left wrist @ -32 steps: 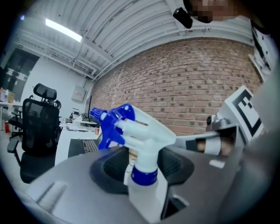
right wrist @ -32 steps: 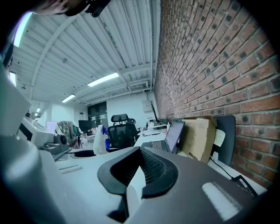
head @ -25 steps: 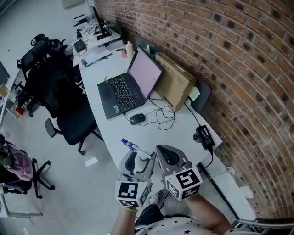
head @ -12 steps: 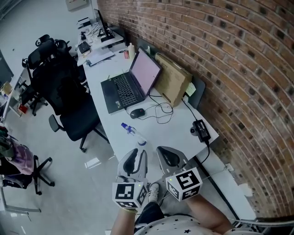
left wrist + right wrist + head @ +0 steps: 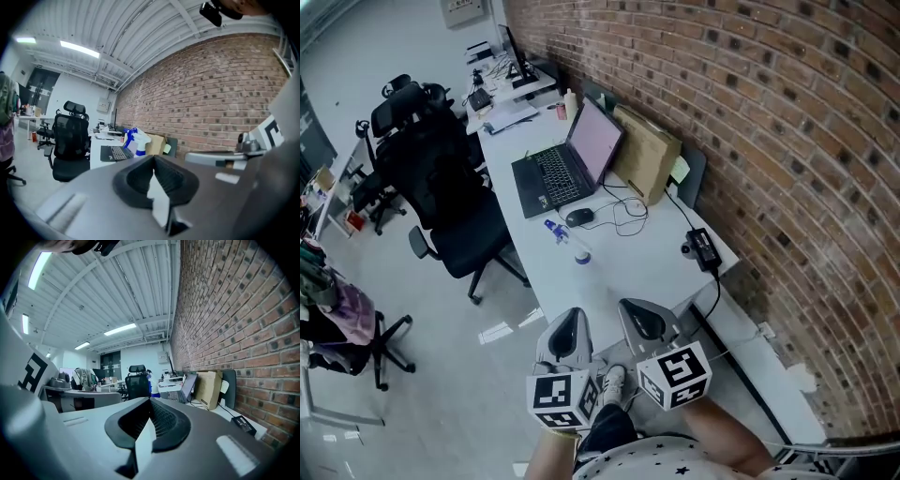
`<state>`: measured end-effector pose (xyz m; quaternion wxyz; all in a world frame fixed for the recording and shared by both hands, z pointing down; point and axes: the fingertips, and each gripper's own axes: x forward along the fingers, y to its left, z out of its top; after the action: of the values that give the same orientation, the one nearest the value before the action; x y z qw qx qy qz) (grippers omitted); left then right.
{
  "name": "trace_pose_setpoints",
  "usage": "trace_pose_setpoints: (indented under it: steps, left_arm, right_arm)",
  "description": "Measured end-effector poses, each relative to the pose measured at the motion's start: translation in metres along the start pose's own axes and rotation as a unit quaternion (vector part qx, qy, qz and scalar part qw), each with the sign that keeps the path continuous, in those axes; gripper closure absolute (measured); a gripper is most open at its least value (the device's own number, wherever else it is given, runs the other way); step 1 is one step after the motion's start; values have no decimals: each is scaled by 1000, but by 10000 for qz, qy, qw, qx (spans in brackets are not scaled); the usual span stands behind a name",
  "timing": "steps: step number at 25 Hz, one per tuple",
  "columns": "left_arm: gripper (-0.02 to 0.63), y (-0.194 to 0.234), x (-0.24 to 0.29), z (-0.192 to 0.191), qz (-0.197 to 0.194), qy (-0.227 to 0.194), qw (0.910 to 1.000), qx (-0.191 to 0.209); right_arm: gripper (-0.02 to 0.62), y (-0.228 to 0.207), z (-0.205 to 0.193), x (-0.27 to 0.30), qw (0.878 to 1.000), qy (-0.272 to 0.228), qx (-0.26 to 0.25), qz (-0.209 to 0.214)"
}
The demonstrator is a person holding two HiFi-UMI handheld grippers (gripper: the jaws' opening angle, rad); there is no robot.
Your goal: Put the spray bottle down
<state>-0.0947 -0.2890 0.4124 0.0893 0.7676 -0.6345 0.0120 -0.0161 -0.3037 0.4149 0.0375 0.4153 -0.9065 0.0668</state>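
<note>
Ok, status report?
Left hand-held gripper just closed, empty; right hand-held gripper shut, empty. White spray bottle, blue trigger, standing on white desk. Nothing in the way.

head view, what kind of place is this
Most likely an office or shared workspace. A long white desk runs along a brick wall and carries an open laptop and a mouse. A black office chair stands beside it.
</note>
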Motion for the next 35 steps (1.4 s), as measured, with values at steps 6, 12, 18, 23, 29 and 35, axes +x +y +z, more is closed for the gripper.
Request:
trace_pose_setpoints:
  steps: [6,12,18,23,29,35]
  left_arm:
    - [598,-13,-27,-5,42,-34,10000,37]
    - [598,-23,-45,-4,54,-94,9999,58]
    - [598,-28,-52,0,16,-136,9999,102]
    - [598,-29,-53,5,-19,-180,9998,125]
    - [598,-27,-53,5,-37,-164,9998,140]
    - [598,-24,-56,2,-33,-144,9998,116]
  right_arm:
    - [597,12,-5,-31,10000,-42,-52,-15]
    - [597,23,-6,-49,9999,-63,-132,-28]
    - [597,24,-1,-58,9998,-100,-114,-99]
    - [597,28,4,-57,9997,-137,-143,-111]
    - [597,31,6,-56,9997,-175,-126,-101]
    - [597,37,1,-55,9998,-136,-156,-77]
